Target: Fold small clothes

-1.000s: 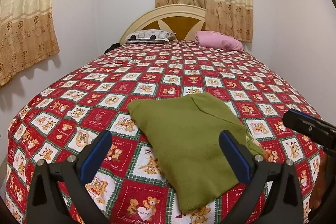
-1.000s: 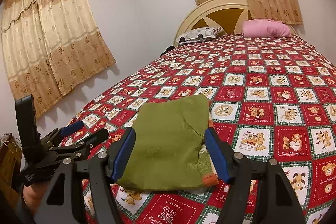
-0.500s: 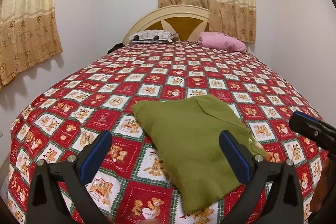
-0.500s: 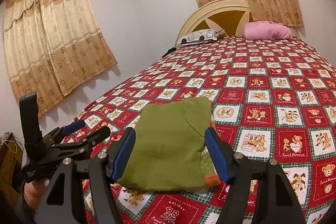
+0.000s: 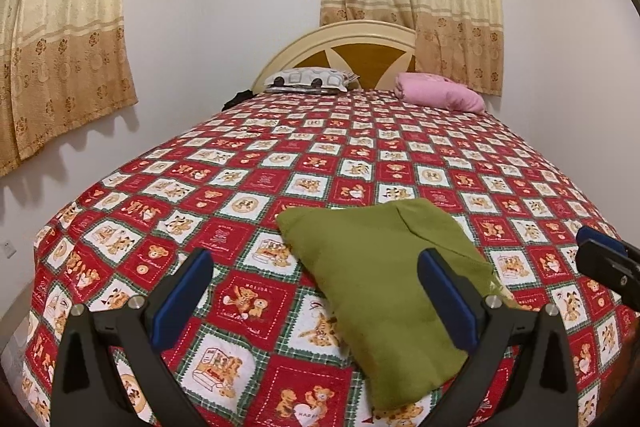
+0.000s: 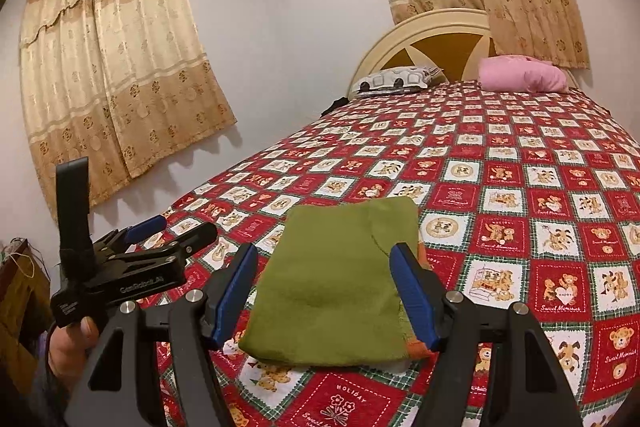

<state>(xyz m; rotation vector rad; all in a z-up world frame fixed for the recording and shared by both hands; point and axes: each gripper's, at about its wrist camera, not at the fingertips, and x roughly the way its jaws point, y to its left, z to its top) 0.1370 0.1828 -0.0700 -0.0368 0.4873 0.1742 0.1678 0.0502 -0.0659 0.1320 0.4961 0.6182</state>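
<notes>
A green knitted garment (image 5: 380,291) lies folded into a rectangle on the bed's near end, with an orange trim showing at its right edge (image 6: 418,347). My left gripper (image 5: 316,293) hovers open over the quilt, the garment's left part lying beyond and between its blue pads (image 5: 182,291). My right gripper (image 6: 324,291) is open too, its pads apart on either side of the garment (image 6: 336,283) and above it. Neither holds anything. In the right wrist view, the left gripper (image 6: 176,229) sits to the left, held by a hand (image 6: 68,343).
The bed wears a red patchwork quilt (image 5: 280,163) with teddy-bear squares. A patterned pillow (image 5: 308,79) and a pink pillow (image 5: 440,95) lie by the headboard (image 5: 360,43). Curtains (image 6: 112,75) hang on the left wall and behind the bed. The bed's left edge drops off near the wall.
</notes>
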